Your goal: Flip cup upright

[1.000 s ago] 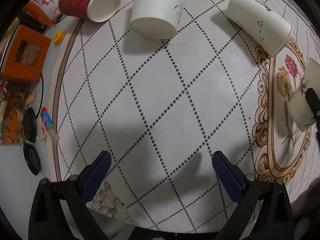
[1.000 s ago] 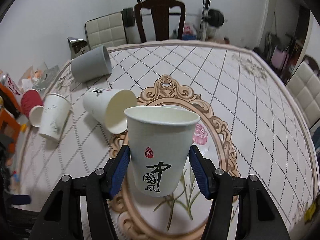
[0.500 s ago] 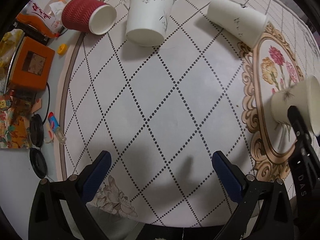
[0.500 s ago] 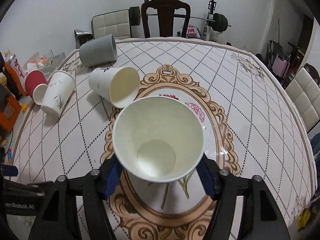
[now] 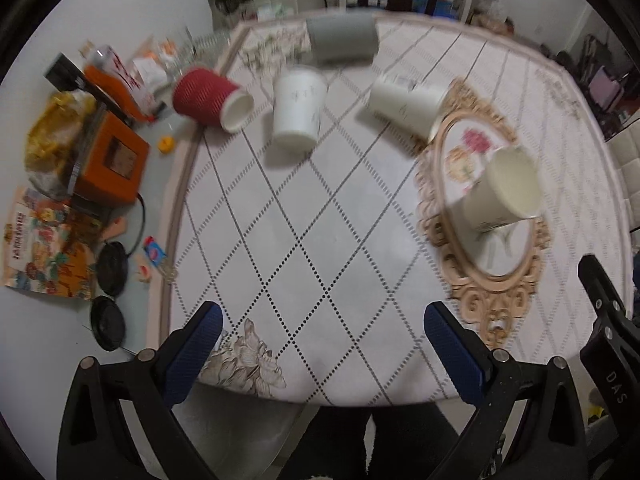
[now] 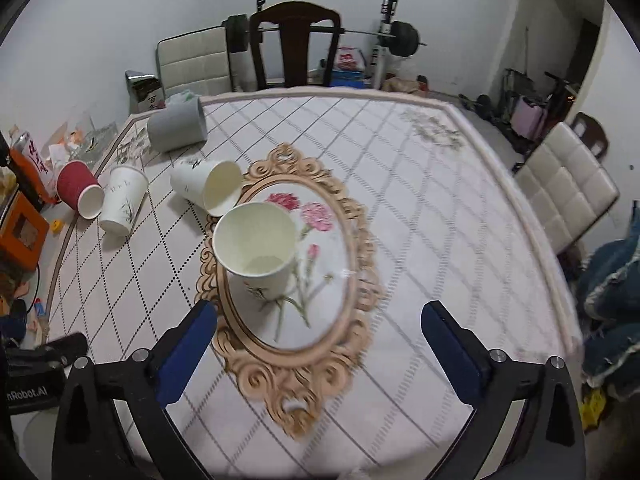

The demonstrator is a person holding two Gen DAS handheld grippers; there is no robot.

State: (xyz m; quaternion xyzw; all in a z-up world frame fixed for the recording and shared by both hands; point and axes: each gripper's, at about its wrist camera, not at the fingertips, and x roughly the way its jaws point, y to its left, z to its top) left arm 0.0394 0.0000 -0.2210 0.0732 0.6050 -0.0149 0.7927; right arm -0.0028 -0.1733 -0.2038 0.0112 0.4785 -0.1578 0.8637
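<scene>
A white paper cup [image 6: 256, 250] stands upright, mouth up, on the oval flower medallion [image 6: 320, 344] of the table; it also shows in the left wrist view [image 5: 505, 192]. My right gripper [image 6: 319, 340] is open and empty, pulled back from the cup toward the near table edge. My left gripper [image 5: 320, 346] is open and empty over the near left part of the table. Several cups lie on their sides farther back: a red cup [image 5: 210, 98], a white cup [image 5: 298, 110], another white cup [image 5: 406, 102] and a grey cup [image 5: 342, 38].
Clutter lies left of the tablecloth: an orange box [image 5: 110, 160], snack bags [image 5: 44, 254] and black lids [image 5: 112, 268]. Chairs [image 6: 296, 48] and a barbell stand behind the table. A padded white chair [image 6: 568, 188] is at the right.
My right gripper opened, let go of the white cup on the medallion and drew back. My left gripper also drew back and tilted up, so more of the table shows.
</scene>
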